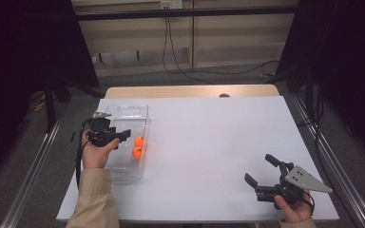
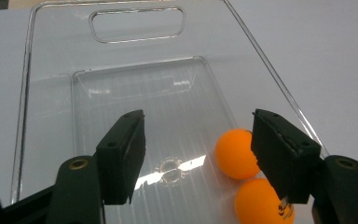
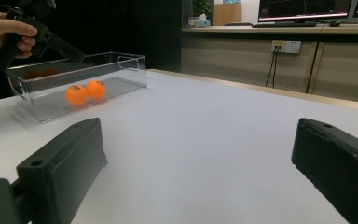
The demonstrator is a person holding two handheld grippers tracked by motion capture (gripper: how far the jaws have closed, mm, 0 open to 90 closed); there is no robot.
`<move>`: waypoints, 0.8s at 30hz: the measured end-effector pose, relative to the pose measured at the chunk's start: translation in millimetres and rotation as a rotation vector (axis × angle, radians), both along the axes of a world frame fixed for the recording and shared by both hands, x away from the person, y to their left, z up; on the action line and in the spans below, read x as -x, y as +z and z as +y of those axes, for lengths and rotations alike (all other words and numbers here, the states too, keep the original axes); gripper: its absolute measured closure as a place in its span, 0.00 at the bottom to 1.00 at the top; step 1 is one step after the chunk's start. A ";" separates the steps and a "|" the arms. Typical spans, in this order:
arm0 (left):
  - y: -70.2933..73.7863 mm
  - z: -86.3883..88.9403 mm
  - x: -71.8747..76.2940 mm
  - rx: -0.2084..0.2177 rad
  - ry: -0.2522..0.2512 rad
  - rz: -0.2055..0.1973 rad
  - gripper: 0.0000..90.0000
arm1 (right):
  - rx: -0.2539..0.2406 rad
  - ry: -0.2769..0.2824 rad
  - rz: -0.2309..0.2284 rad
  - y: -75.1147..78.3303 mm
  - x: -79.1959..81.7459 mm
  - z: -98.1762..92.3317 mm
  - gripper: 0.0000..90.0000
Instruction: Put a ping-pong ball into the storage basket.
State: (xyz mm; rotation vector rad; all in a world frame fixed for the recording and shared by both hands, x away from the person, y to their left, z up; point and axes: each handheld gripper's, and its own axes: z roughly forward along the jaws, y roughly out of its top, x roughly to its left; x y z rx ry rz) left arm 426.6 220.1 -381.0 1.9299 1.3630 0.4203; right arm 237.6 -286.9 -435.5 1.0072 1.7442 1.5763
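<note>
Hovering over the clear bin (image 1: 123, 111) at the table's (image 1: 218, 142) left, the left claw (image 2: 193, 154) is spread wide, probably to reach two orange balls (image 1: 138, 147) inside. The right claw (image 1: 261, 171), also apart, idles near right.

I count two small orange plastic balls (image 1: 137, 147) touching each other inside one clear rectangular plastic bin (image 1: 142, 112), one white rectangular table (image 1: 218, 142) beneath it, and two black two-jaw handheld grippers, one at the left (image 1: 123, 134) and one at the right (image 1: 261, 168).
</note>
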 end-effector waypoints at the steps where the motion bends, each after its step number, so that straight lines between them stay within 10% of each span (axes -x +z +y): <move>1: 0.4 -0.1 0.3 -0.001 -0.001 -0.002 0.39 | -0.001 0.000 0.000 0.1 0.1 0.1 0.02; 24: 8.0 -8.0 13.0 0.091 -0.049 -0.076 0.13 | 0.004 0.003 0.004 -0.4 -0.6 1.1 0.02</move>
